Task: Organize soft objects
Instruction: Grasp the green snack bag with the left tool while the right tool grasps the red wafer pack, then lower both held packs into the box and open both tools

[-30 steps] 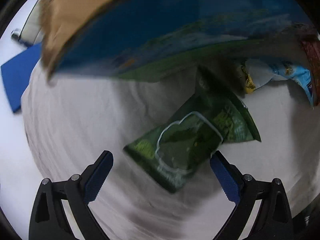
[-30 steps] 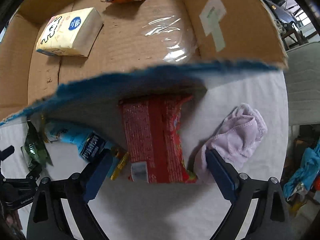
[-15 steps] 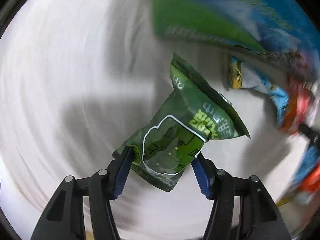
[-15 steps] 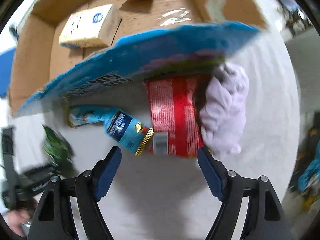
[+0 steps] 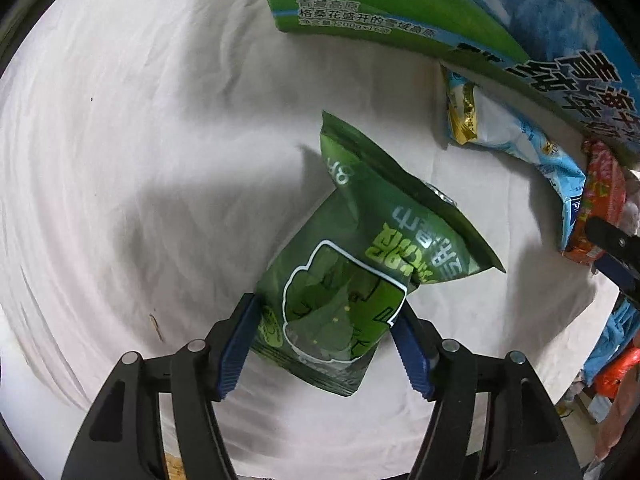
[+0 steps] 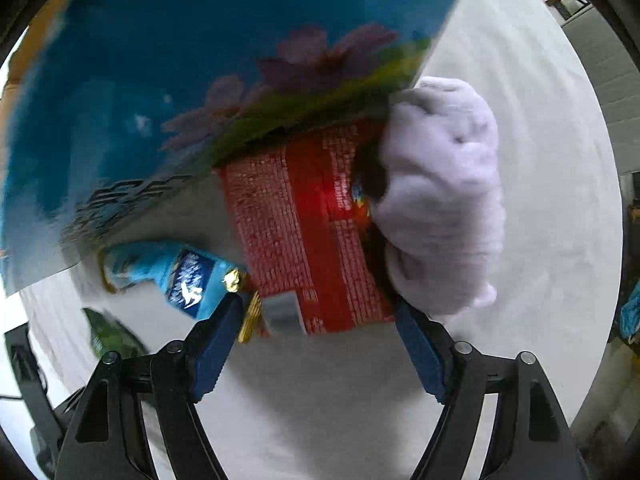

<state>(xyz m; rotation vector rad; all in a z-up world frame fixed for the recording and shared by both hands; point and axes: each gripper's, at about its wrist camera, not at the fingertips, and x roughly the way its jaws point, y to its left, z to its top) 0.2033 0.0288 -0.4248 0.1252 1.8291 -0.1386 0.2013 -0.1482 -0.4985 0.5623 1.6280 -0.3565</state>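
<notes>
Green snack pouch (image 5: 360, 280) crumpled, clamped in left gripper (image 5: 326, 344); right gripper (image 6: 316, 340) closing around red packet (image 6: 304, 240).

Crinkly green snack bag (image 5: 360, 280) lies tilted on the white sheet; red packet (image 6: 304, 236) sits flat beside a lilac cloth (image 6: 440, 200).

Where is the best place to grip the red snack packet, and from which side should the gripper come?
Grip the red packet across its free near end, coming from above. It lies flat; its far end sits under the box flap, and the cloth crowds one long edge.
</notes>
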